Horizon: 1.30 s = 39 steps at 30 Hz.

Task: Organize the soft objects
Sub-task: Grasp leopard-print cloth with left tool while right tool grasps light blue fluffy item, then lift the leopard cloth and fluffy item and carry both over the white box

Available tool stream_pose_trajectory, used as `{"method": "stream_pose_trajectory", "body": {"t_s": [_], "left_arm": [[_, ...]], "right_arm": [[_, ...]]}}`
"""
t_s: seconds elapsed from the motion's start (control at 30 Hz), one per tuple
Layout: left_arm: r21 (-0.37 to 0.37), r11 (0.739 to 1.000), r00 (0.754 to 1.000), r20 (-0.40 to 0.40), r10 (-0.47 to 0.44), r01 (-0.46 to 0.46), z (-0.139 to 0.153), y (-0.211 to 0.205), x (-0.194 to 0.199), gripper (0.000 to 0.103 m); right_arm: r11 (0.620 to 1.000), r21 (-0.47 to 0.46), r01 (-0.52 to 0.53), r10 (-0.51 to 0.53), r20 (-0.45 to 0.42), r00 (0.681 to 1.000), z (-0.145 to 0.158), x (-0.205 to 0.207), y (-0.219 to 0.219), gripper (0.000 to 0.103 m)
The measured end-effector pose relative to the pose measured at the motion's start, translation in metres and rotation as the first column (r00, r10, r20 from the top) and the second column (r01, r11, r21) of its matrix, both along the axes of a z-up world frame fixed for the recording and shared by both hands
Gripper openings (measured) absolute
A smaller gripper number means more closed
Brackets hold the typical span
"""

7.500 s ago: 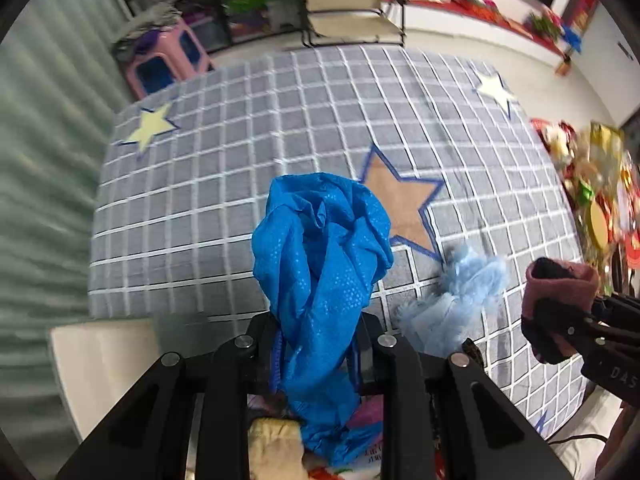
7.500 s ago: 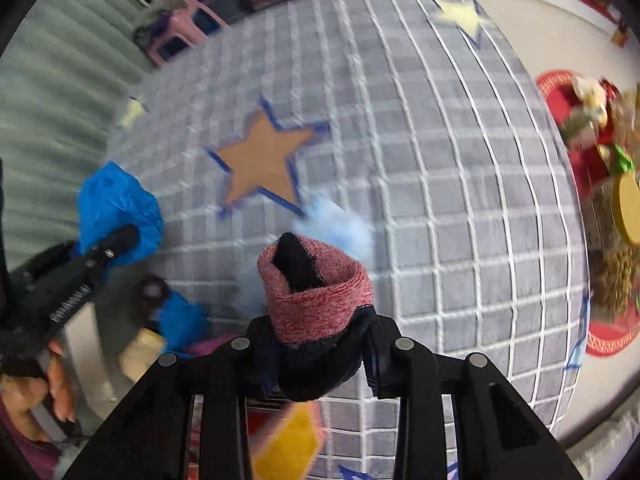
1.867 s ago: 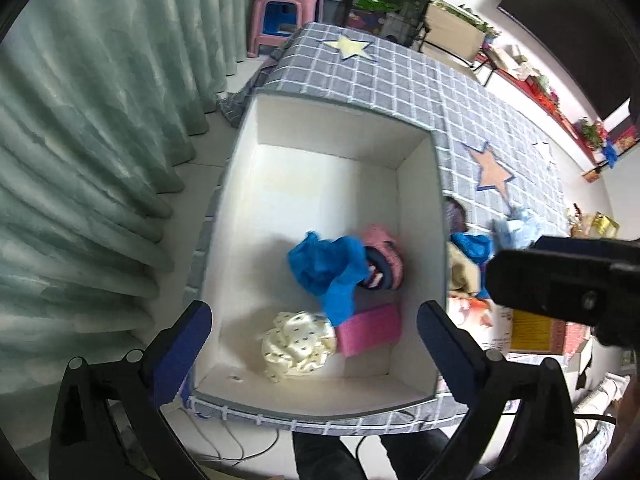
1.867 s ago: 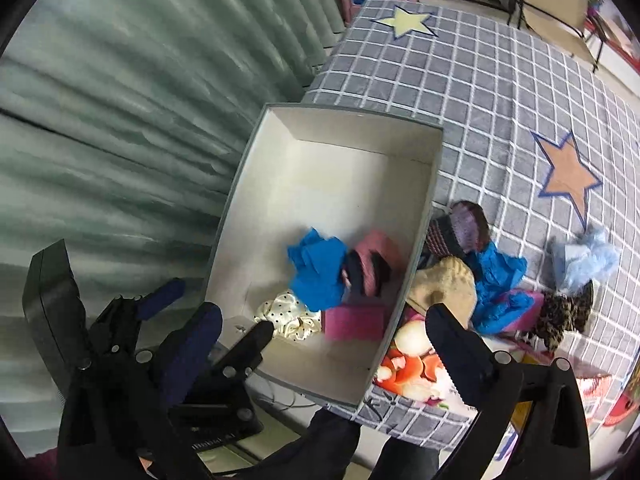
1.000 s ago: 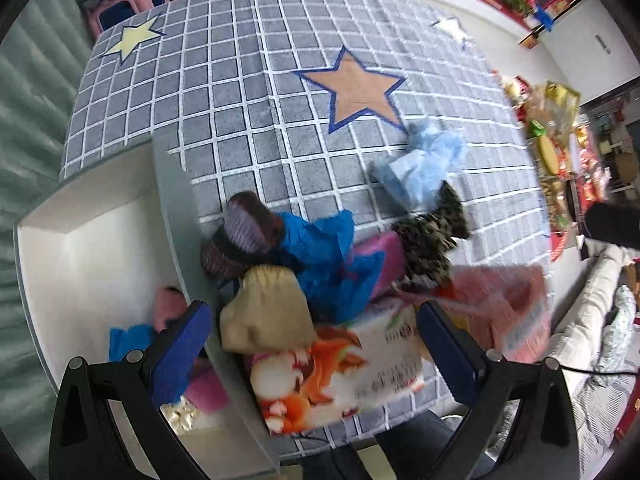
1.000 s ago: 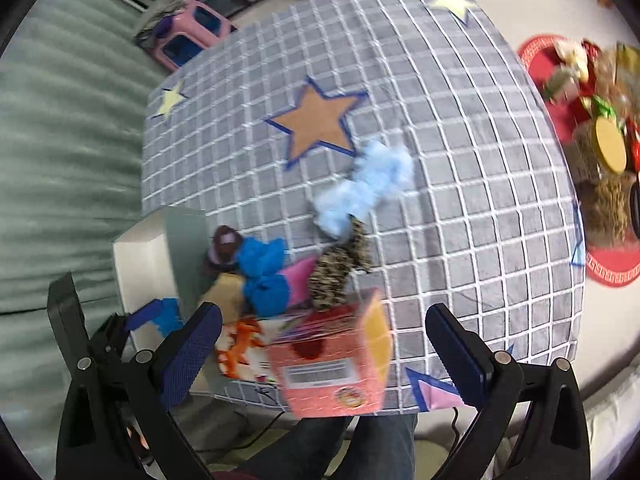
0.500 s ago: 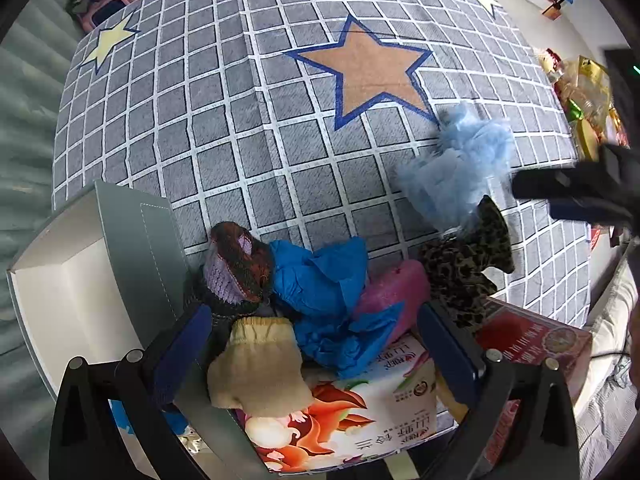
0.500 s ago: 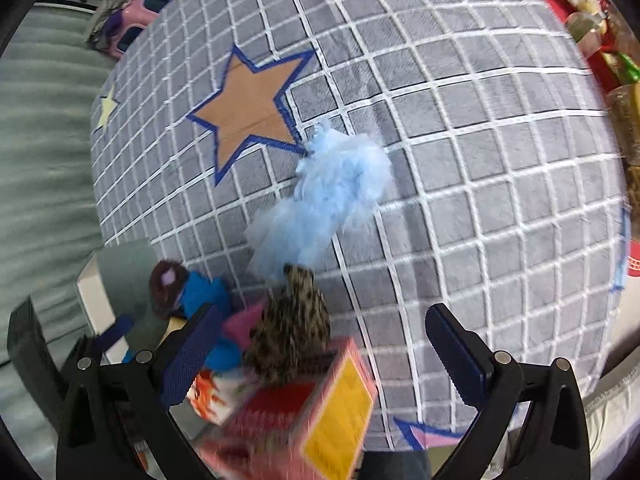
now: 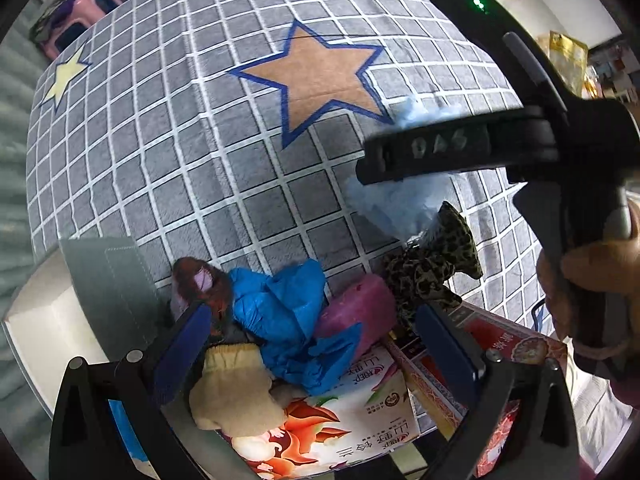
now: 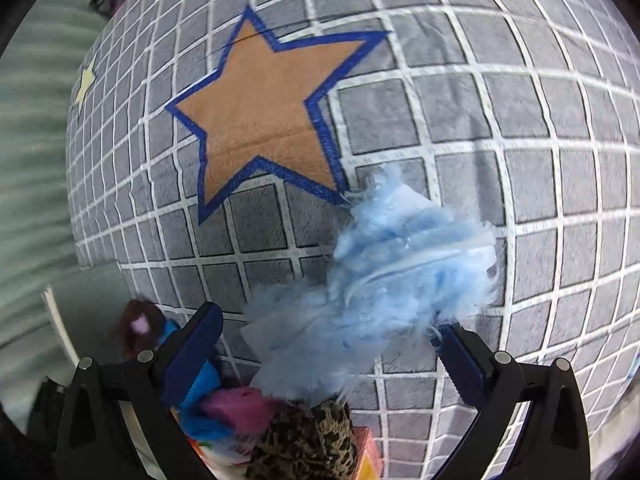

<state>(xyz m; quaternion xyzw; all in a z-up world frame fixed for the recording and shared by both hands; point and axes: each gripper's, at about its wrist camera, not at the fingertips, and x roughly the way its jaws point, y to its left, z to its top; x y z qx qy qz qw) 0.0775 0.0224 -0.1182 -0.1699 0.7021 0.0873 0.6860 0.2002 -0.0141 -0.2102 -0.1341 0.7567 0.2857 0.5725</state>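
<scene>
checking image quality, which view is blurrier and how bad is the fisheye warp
Right wrist view: motion-smeared low down, around the leopard-print cloth and curtain edge; the fluffy blue item stays fairly crisp. Left wrist view: sharper overall. Both bulge the checked tablecloth grid strongly.

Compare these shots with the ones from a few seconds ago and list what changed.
Both grippers let go of their loads, a blue cloth and a pink sock, into the box. Now the right gripper, jaws just closing slightly, straddles the light blue fluffy piece; the left gripper is open over the pile. The pile stayed put.
</scene>
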Motion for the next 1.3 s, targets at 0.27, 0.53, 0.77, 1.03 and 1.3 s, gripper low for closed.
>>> {"method": "stream_pose_trajectory", "body": {"t_s": [0.27,0.53,0.77,1.03,1.3], "left_arm": [[-0.028,0.993,0.994,-0.02,-0.111,0.111,-0.013,-0.023,0.027,0.103],[-0.11,0.966,0.969,-0.053,-0.241,0.234,-0.039,-0.053,0.061,0.103],[-0.185,0.912,0.901,-0.177,-0.397,0.365,-0.072,-0.079,0.076,0.091],[-0.193,0.906,0.871,-0.258,-0.417,0.377,-0.094,-0.098,0.083,0.029],[0.004,0.953,0.951,-0.064,-0.302,0.303,-0.044,-0.089,0.081,0.028]], "right_arm": [[0.999,0.052,0.015,-0.012,-0.066,0.998,-0.008,-0.002,-0.021,0.041],[0.981,0.149,0.125,-0.121,-0.039,0.992,0.016,0.025,-0.08,0.038],[0.958,0.19,0.214,-0.215,-0.016,0.976,0.038,0.038,-0.114,0.038],[0.944,0.211,0.254,-0.261,0.007,0.965,0.046,0.031,-0.141,0.038],[0.94,0.226,0.257,-0.276,0.058,0.959,0.064,0.026,-0.168,0.038]]}}
